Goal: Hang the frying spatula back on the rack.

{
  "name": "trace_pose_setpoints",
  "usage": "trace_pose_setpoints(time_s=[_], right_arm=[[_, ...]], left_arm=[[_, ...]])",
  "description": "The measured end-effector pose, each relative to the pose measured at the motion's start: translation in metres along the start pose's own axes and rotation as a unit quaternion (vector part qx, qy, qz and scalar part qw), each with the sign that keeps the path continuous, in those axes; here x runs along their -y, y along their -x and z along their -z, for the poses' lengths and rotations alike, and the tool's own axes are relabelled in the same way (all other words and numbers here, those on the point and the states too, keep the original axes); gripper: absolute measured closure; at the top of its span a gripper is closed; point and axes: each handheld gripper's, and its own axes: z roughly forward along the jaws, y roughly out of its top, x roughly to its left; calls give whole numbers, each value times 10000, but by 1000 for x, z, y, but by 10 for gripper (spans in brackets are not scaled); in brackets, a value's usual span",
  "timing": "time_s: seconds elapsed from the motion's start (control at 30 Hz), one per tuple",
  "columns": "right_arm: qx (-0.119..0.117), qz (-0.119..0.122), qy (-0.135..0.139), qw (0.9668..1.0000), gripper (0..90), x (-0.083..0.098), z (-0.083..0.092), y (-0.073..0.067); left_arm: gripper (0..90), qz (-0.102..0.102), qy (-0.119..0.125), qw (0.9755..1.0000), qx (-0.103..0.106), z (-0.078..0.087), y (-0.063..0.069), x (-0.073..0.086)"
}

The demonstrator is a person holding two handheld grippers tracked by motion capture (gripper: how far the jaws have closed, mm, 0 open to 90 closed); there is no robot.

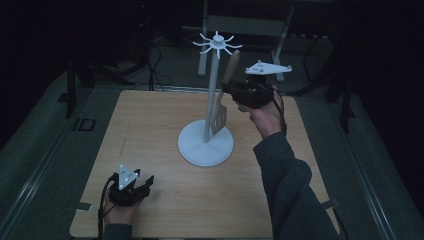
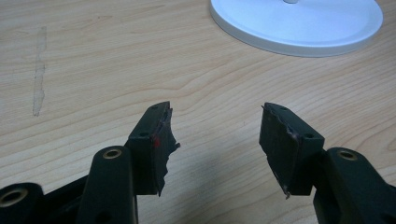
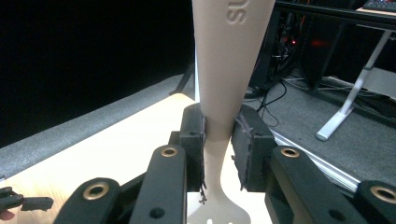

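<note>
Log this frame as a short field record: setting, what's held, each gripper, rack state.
setting: wooden table, dark room
rack: white stand with hooked top, upright mid-table; hooks look bare
held item: slotted spatula, handle up, blade down, beside the stand's pole
right gripper: shut on the spatula's neck, raised near the hooks
left gripper: open, nothing between the jaws, low at the table's near left
stage: spatula not yet hung
</note>
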Motion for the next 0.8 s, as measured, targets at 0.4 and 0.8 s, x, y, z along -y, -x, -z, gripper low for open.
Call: trace_pose_setpoints(time_s=[0.4, 0.8], right_arm=[[10, 3, -70, 10000, 747, 0, -5, 1], [20, 7, -130, 9999, 747, 2, -10, 0]], left_arm=[[443, -1, -2, 10000, -1, 0, 0, 0], [443, -1, 9, 10000, -4, 0, -1, 0]])
